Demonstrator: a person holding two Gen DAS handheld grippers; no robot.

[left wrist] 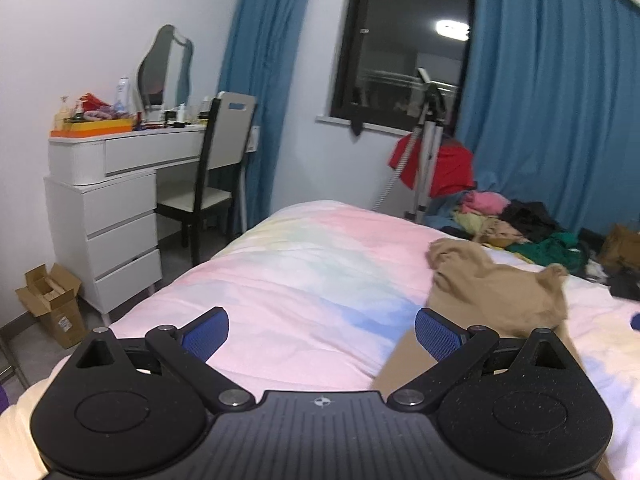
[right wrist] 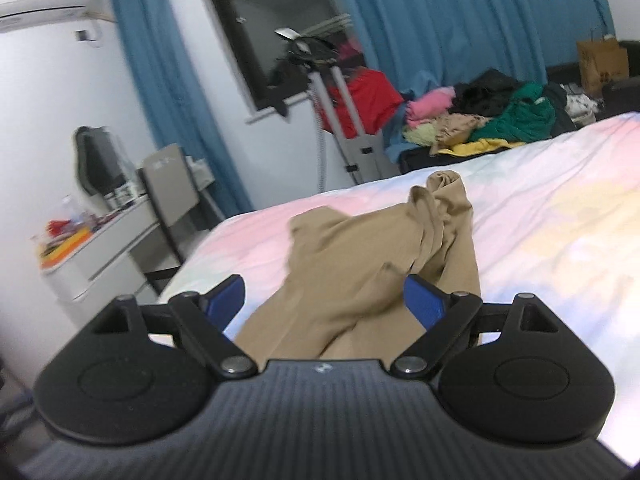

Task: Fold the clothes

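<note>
- Left tongs (left wrist: 322,334): the jaws stand wide apart and hold nothing. Between the two blue pads (left wrist: 206,336) only the bed (left wrist: 304,280) shows.
- To the far left of the left tongs a white desk (left wrist: 120,184) stands at the wall, with a mirror (left wrist: 164,68) on it and a chair (left wrist: 216,168) pushed in at its right end. On the floor left of the tongs there is an open carton (left wrist: 52,304).
- Ahead of the left tongs there is a dark window (left wrist: 404,44) between blue curtains (left wrist: 552,92).
- The tan garment (left wrist: 496,292) lies crumpled on the bed, ahead and to the right of the left tongs. Its near edge passes just beside the right pad; I cannot tell if it touches the pad.
- Far ahead and to the right, behind the garment, a pile (left wrist: 516,224) of mixed clothes lies beyond the bed edge, with a red cloth (left wrist: 448,168) hanging over a stand (left wrist: 428,160).
- Right tongs (right wrist: 324,300): the jaws are also wide apart and grip nothing. The garment (right wrist: 372,264) lies directly ahead, and its near part runs between the two pads toward the tongs body. It is bunched and not folded, with one end standing up farther ahead.
- To the right of the right tongs the bed (right wrist: 560,224) is bare sheet.
</note>
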